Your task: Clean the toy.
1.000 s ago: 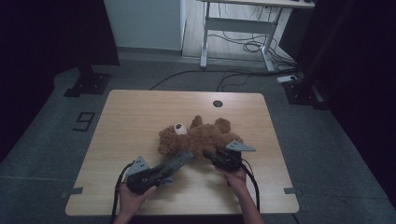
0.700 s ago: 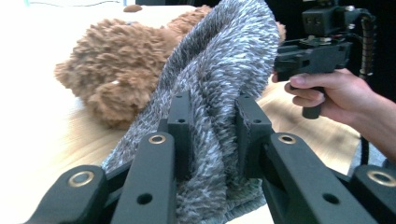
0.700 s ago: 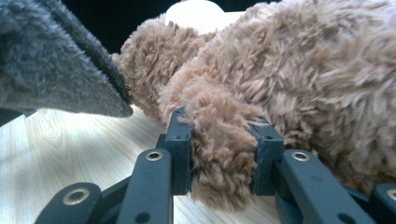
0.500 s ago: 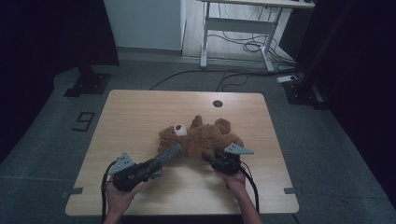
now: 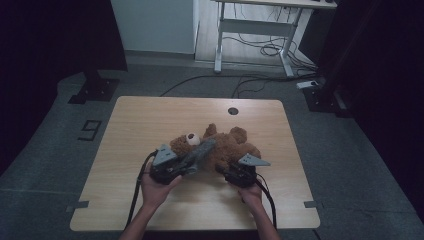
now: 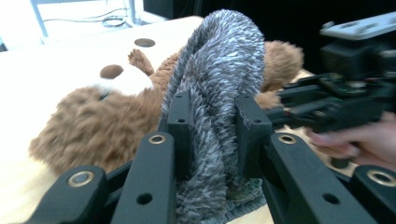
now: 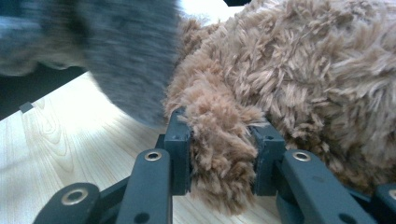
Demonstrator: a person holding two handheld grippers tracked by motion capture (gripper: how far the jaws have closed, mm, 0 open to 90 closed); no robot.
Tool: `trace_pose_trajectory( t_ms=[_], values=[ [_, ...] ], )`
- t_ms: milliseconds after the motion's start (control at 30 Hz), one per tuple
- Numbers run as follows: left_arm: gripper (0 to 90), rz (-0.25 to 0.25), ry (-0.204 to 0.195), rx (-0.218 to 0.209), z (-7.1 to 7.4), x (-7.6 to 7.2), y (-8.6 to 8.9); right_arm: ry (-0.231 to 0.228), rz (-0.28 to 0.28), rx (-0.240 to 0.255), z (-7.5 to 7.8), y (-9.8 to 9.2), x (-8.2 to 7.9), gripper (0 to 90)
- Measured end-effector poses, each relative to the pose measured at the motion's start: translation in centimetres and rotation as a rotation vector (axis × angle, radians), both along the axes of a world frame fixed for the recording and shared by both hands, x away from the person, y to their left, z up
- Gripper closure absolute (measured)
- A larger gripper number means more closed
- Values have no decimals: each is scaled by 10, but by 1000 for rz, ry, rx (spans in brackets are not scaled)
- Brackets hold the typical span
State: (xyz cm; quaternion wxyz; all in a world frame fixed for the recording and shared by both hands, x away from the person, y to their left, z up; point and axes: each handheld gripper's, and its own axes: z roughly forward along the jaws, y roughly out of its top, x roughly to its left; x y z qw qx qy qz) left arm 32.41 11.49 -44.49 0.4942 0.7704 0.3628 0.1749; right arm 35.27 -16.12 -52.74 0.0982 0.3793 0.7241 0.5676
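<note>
A brown teddy bear lies on its back in the middle of the wooden table. My left gripper is at the bear's near left side, shut on a grey fuzzy cloth that stretches up across the bear's body. In the left gripper view the cloth stands bunched between the left gripper's pads, with the bear's head behind it. My right gripper is at the bear's near right side. It is shut on a furry brown limb of the bear.
The bear's white muzzle points to the far left. A round cable hole sits near the table's far edge. A desk frame and floor cables lie beyond the table. My right gripper is close beside the left one.
My left hand drew back to the left, then came right and up, carrying the grey cloth over the bear. The right gripper kept still on the bear's limb.
</note>
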Motion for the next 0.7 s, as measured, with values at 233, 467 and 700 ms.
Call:
trace_pose_trajectory(
  t_ms=[233,467,700],
  values=[
    [707,18,34,85,-19,19,-33,5,3,3,0,0,0,665],
    [713,73,12,143,-26,23,-29,4,-8,-9,-2,0,0,683],
    [711,132,3,123,-25,16,12,18,-10,-5,-2,-3,1,701]
  ],
)
